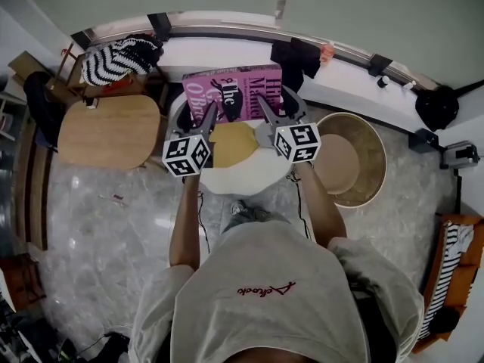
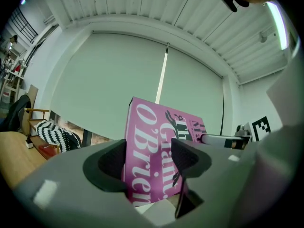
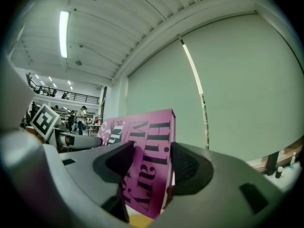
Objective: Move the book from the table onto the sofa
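Note:
A pink book (image 1: 234, 89) with large white and black lettering is held up on edge between both grippers, above the round white table (image 1: 246, 178). My left gripper (image 1: 207, 116) is shut on its left side and my right gripper (image 1: 270, 110) is shut on its right side. In the left gripper view the book (image 2: 154, 146) stands clamped in my left gripper (image 2: 149, 163), its cover facing the camera. The right gripper view shows the book's (image 3: 142, 151) other end pinched in my right gripper (image 3: 151, 167). The book's lower edge is hidden behind the jaws.
A yellow item (image 1: 233, 144) lies on the white table under the book. A wooden table (image 1: 110, 131) stands to the left, with a black-and-white striped cushion (image 1: 117, 57) behind it. A round tan seat (image 1: 354, 159) is at the right. A long white ledge (image 1: 355, 82) runs along the window.

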The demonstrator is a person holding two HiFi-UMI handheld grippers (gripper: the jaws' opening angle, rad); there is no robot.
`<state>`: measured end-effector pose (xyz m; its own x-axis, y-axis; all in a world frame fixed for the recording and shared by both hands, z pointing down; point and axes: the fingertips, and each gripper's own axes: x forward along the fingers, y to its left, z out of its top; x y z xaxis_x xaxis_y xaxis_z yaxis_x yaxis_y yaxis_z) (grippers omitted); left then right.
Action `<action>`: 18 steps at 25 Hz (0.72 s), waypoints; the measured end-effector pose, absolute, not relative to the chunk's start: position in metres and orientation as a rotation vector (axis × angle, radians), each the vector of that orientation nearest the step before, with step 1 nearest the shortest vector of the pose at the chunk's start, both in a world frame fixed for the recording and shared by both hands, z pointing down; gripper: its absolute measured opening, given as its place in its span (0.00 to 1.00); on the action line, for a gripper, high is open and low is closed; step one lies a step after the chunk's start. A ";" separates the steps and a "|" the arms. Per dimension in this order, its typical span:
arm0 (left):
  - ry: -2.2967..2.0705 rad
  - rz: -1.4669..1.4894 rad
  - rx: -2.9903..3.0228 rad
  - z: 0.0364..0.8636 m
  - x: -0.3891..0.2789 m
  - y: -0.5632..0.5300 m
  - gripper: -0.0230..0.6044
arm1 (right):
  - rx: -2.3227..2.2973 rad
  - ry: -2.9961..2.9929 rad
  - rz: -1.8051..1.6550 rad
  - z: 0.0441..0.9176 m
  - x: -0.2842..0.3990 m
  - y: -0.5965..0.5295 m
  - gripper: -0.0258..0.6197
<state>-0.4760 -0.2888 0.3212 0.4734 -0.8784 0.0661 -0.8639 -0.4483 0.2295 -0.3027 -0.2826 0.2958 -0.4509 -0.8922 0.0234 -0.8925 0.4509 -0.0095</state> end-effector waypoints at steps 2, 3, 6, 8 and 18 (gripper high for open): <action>-1.493 -0.085 2.482 0.327 -0.480 -0.290 0.50 | 1.637 -2.655 0.048 0.301 -0.307 -0.284 0.43; -1.492 -0.082 2.476 0.331 -0.483 -0.291 0.50 | 1.634 -2.652 0.055 0.304 -0.310 -0.285 0.43; -1.492 -0.065 2.448 0.344 -0.487 -0.293 0.50 | 1.619 -2.645 0.088 0.317 -0.314 -0.289 0.43; -1.493 -0.047 2.428 0.354 -0.487 -0.295 0.50 | 1.607 -2.641 0.117 0.327 -0.314 -0.292 0.43; -1.581 0.050 2.293 0.417 -0.490 -0.313 0.50 | 1.489 -2.645 0.267 0.391 -0.317 -0.325 0.43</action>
<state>-0.4904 -0.3130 0.4166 0.3752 -0.8989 0.2262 -0.9113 -0.3131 0.2673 -0.3168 -0.3251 0.3911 -0.5191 -0.8382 0.1673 -0.8547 0.5082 -0.1059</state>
